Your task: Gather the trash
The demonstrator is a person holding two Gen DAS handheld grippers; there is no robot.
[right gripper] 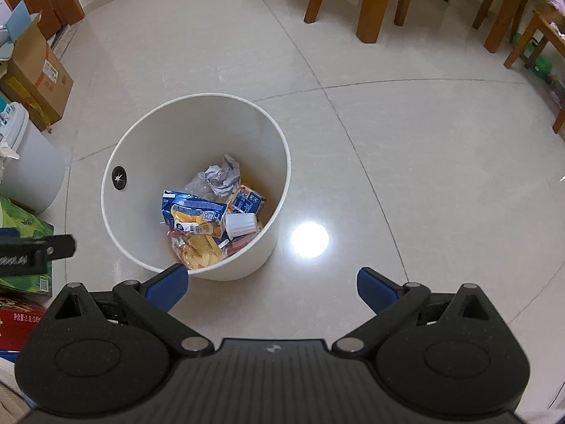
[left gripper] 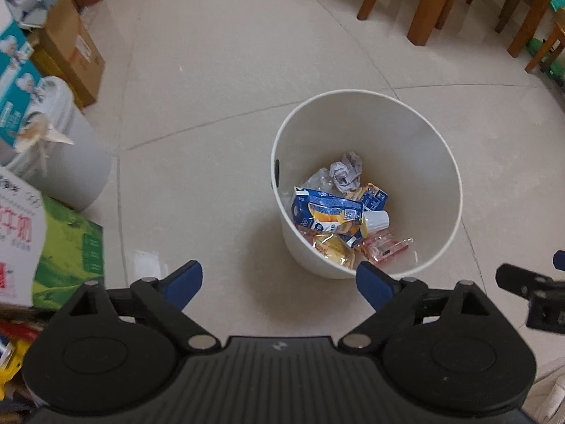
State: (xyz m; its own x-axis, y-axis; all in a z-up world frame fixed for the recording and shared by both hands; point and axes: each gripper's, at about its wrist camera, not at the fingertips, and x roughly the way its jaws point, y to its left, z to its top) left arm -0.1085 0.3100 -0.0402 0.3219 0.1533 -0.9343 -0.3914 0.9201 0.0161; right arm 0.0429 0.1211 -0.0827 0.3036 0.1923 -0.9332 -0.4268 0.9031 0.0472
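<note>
A white round bin [left gripper: 441, 148] [right gripper: 148, 134] stands on the tiled floor. Inside lie a blue and yellow carton [left gripper: 328, 212] [right gripper: 194, 212], a crumpled paper ball [left gripper: 348, 173] [right gripper: 222, 176], a small white cup [left gripper: 376, 219] [right gripper: 242, 224], a second blue carton [right gripper: 247, 199] and clear and yellow wrappers [left gripper: 385, 247] [right gripper: 197, 251]. My left gripper [left gripper: 279, 286] hovers open above the floor just left of the bin, nothing between its blue pads [left gripper: 183, 282]. My right gripper [right gripper: 272, 286] is open too, above the floor right of the bin, with nothing between its pads.
Cardboard boxes [left gripper: 67, 49] [right gripper: 35, 70], a second white bucket [left gripper: 67, 148] [right gripper: 28, 155] and a green box [left gripper: 70, 254] crowd the left side. Wooden chair and table legs [left gripper: 427, 3] [right gripper: 370, 3] stand at the back right. A lamp glare [right gripper: 310, 239] shines on the tiles.
</note>
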